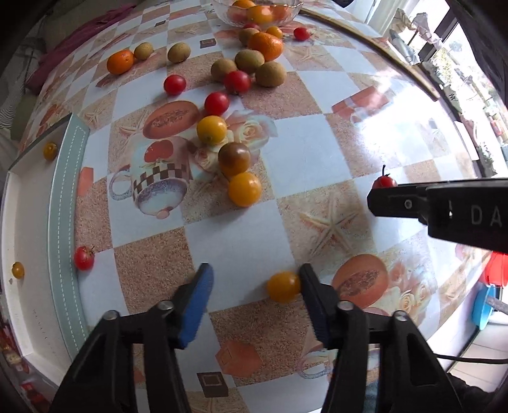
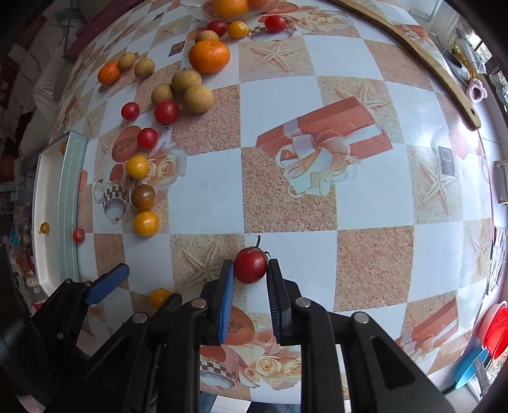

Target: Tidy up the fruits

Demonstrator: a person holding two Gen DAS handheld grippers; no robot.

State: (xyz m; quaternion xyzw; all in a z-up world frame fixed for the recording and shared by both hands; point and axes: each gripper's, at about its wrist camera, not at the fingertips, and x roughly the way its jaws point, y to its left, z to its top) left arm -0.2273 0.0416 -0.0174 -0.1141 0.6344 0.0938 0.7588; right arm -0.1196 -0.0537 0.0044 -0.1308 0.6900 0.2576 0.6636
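My left gripper (image 1: 254,279) is open over the table; a small yellow tomato (image 1: 283,286) lies between its fingers, touching the right finger. My right gripper (image 2: 250,270) has its jaws close around a red stemmed tomato (image 2: 250,265) that rests on the table; the pads sit at its sides. That tomato also shows in the left wrist view (image 1: 384,181), behind the right gripper's finger (image 1: 400,203). Several red and yellow tomatoes (image 1: 244,189), brown longans (image 1: 270,73) and oranges (image 1: 265,46) lie scattered farther out. The left gripper also shows in the right wrist view (image 2: 133,282).
A white tray with a pale green rim (image 1: 68,197) stands at the left, holding two small yellow tomatoes (image 1: 18,270). A red tomato (image 1: 83,258) lies against the rim. A glass bowl (image 1: 285,16) with oranges stands at the far edge. A wooden board (image 2: 438,63) lies at the right.
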